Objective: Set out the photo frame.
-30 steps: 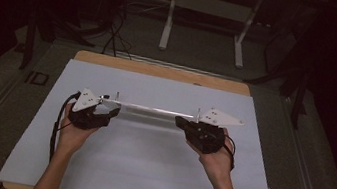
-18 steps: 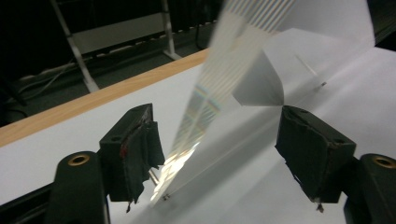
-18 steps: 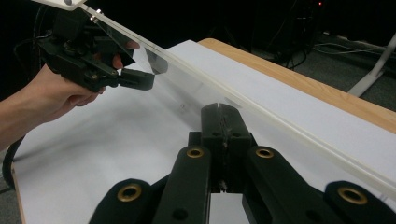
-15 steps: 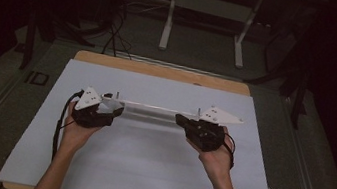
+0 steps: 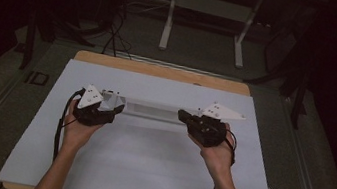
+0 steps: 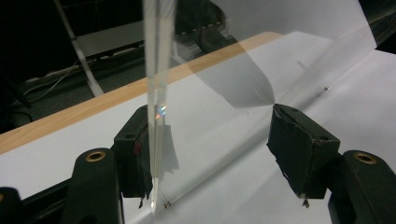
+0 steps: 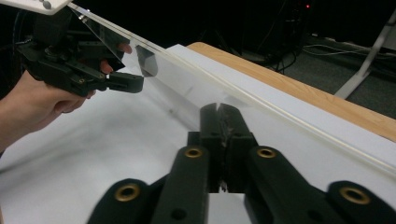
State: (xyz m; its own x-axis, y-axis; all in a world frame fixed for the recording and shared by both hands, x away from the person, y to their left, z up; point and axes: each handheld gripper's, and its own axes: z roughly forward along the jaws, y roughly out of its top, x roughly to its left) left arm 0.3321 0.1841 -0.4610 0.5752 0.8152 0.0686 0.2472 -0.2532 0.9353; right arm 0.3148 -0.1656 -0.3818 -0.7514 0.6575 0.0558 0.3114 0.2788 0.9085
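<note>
**Clear sheet strung between two grippers, low over the mat**

R gripper (image 7: pixel 219 109): jaws nearly together and they've just been opening a touch. The thin edge of the clear sheet (image 5: pixel 151 109) looks pinched between the pads.

L gripper (image 6: pixel 210 121): jaws wide. The sheet's stiff strip (image 6: pixel 158 70) leans on one pad w/ the other pad well apart, so no real grip there.

The sheet spans from gripper to gripper, just above the white mat (image 5: pixel 145 172).

Handling, my read: very light, floppy film that's slick and see-through, so edges are hard to judge. It creases easily but isn't fragile. Best hold is the stiffer strip or a corner, pinched firmly w/ some tension kept between hands. Mid-film will sag and slip.

Containers: can't tell if it's a bag or sleeve or just a flat sheet. Either way, nothing visible inside.

Farther off are the wooden table edge (image 5: pixel 160 70) and then a white stand (image 5: pixel 205 4) on the dark floor.
</note>
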